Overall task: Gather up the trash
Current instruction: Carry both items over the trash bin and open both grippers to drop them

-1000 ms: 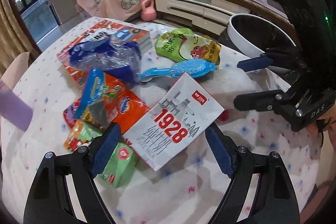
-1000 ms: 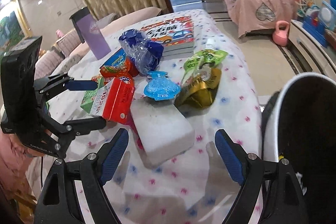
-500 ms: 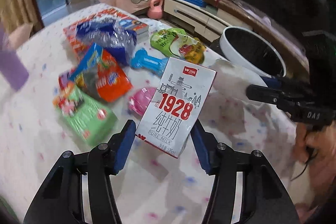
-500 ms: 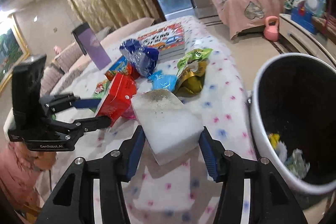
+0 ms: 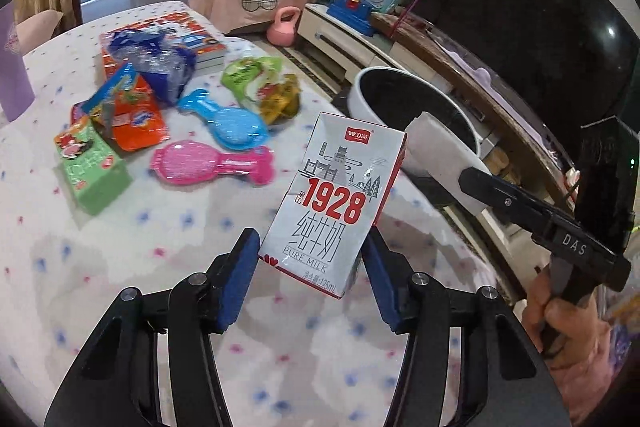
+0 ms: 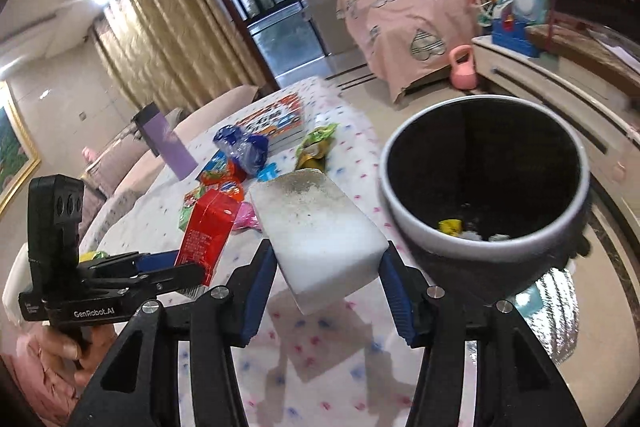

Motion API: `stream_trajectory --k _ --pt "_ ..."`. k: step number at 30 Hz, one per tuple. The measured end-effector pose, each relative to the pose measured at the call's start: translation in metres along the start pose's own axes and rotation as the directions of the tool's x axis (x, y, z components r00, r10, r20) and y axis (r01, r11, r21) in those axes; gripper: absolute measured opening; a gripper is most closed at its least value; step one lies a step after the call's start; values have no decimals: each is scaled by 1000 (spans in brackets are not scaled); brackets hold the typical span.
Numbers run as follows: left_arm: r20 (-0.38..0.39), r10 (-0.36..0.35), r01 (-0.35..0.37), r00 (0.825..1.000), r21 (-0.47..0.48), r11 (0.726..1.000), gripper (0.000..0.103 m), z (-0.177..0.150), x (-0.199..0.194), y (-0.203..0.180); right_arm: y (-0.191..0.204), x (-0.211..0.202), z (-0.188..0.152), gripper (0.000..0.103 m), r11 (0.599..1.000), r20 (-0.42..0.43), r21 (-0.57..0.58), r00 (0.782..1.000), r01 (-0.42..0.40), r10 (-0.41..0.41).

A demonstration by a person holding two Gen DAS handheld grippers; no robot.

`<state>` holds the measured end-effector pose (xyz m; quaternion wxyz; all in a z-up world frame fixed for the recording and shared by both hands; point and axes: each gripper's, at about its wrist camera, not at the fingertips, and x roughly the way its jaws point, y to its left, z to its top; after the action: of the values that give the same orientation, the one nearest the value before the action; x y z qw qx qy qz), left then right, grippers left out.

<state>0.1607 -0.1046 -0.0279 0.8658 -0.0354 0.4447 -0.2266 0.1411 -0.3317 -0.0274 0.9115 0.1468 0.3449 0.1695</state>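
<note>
Both pairs of jaws had just closed and lifted their loads off the dotted white tablecloth (image 5: 168,307) since a second before: my left gripper (image 5: 310,275) pinched the grey-and-red "1928" pure milk carton (image 5: 340,199) upright between its blue pads. My right gripper (image 6: 328,291) clamped the white rectangular foam block (image 6: 320,227) between its fingers, with the white round trash bin (image 6: 484,251) just beyond its right finger. Bright snack wrappers (image 5: 132,111) lay well ahead of the left finger.
</note>
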Motion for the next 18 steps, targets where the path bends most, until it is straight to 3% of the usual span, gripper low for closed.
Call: stream_trajectory --k 18 --pt "4 -10 9 1000 104 995 53 28 25 -63 -54 -44 1 53 990 86 98 990 105 -113"
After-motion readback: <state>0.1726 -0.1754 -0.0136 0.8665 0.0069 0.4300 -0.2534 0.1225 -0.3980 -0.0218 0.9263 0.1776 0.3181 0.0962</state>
